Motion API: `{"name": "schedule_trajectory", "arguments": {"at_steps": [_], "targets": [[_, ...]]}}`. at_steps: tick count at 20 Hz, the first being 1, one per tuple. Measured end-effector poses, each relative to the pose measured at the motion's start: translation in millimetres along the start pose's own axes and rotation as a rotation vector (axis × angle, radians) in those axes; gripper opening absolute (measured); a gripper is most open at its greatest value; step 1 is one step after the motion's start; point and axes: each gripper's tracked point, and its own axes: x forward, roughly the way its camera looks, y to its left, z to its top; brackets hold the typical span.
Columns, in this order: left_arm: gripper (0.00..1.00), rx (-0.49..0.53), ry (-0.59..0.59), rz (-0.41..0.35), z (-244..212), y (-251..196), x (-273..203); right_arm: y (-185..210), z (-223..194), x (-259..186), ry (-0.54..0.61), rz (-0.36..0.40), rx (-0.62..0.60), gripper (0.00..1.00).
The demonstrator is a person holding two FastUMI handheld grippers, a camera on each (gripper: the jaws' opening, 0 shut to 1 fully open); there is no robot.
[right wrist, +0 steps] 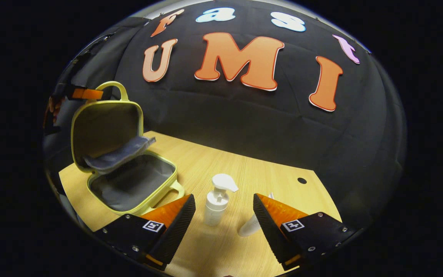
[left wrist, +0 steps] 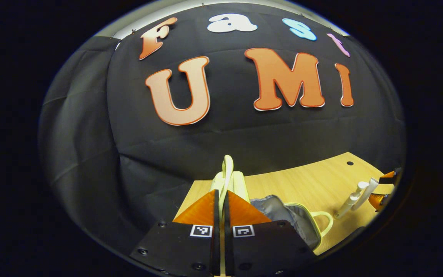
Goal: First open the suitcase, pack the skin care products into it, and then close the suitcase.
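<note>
The pale yellow-green suitcase (right wrist: pixel 129 200) lies open on the wooden table (right wrist: pixel 252 169), its lid (right wrist: pixel 106 130) standing upright and a grey lining flap (right wrist: pixel 119 154) hanging forward. My left gripper (left wrist: pixel 222 192) is shut on the lid's handle (left wrist: pixel 227 169); in the right gripper view it is the gripper (right wrist: pixel 85 93) at the top of the lid. My right gripper (right wrist: pixel 223 198) is open, low over the table, with a white pump bottle (right wrist: pixel 217 204) standing between its fingers. A second white bottle (right wrist: pixel 249 227) lies partly hidden behind the right-hand finger.
In the left gripper view the grey lining (left wrist: pixel 279 211), the base's handle (left wrist: pixel 323 221) and both white bottles (left wrist: pixel 354 198) sit to the right, with the other gripper (left wrist: pixel 385 188) beyond them. A small round hole (right wrist: pixel 302 180) marks the table near its far edge.
</note>
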Motion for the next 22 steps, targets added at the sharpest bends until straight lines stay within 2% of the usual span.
{"name": "schedule_trajectory", "arguments": {"at_steps": [7, 11, 15, 20, 21, 22], "targets": [[0.05, -0.082, 0.065, 0.084, -41, 79, 16, 6, -4, 6, 0.029, -0.023, 0.002, 0.96], [0.05, -0.102, 0.152, 0.121, -85, 127, 31, 2, 0, 2, 0.028, -0.049, -0.014, 0.96], [0.05, -0.068, 0.274, 0.150, -146, 166, 46, 0, 8, -2, 0.027, -0.083, -0.037, 0.96], [0.06, -0.076, 0.390, 0.167, -209, 185, 56, 4, 12, -9, 0.034, -0.113, -0.036, 0.96], [0.11, -0.081, 0.414, 0.166, -219, 186, 59, 5, 13, -10, 0.037, -0.121, -0.035, 0.96], [0.11, -0.069, 0.433, 0.187, -231, 192, 63, 5, 16, -11, 0.037, -0.128, -0.036, 0.96]]}}
